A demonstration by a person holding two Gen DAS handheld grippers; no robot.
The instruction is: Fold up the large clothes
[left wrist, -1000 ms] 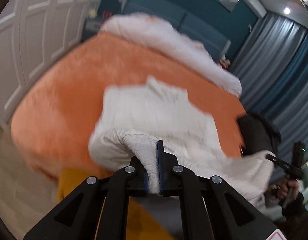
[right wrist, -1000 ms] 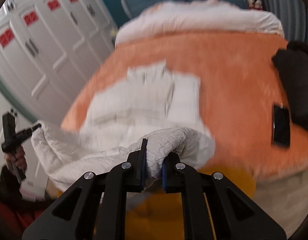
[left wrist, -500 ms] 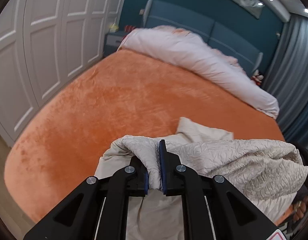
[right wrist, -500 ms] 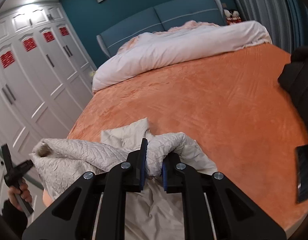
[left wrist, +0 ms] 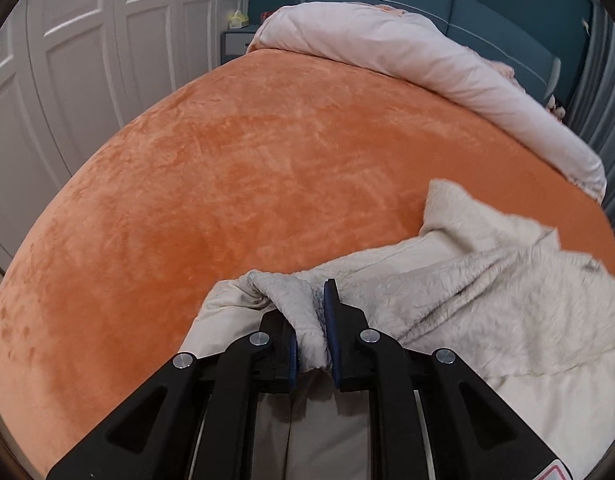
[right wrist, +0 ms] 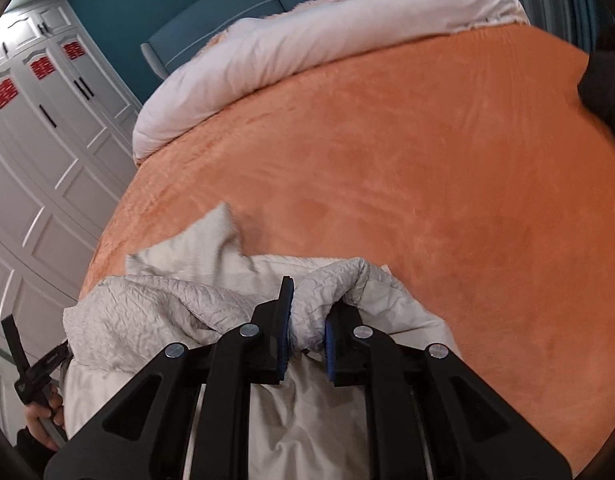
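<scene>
On orange bed (left wrist: 267, 160), clamped cream garment (left wrist: 487, 292).

Cream quilted garment (left wrist: 487, 304) bunched, crinkled, lying at near edge of orange bed.

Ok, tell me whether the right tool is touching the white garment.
Touching. The right wrist view shows the right tool clamped on a bunched fold of the white garment.

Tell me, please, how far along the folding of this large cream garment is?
Early stage. Done: the cream garment lies on the orange bed. In hand: the left hand-held gripper and right hand-held gripper each pinch a bunched edge. Left: laying that edge flat; the cloth is rumpled, with no neat fold visible.
</scene>
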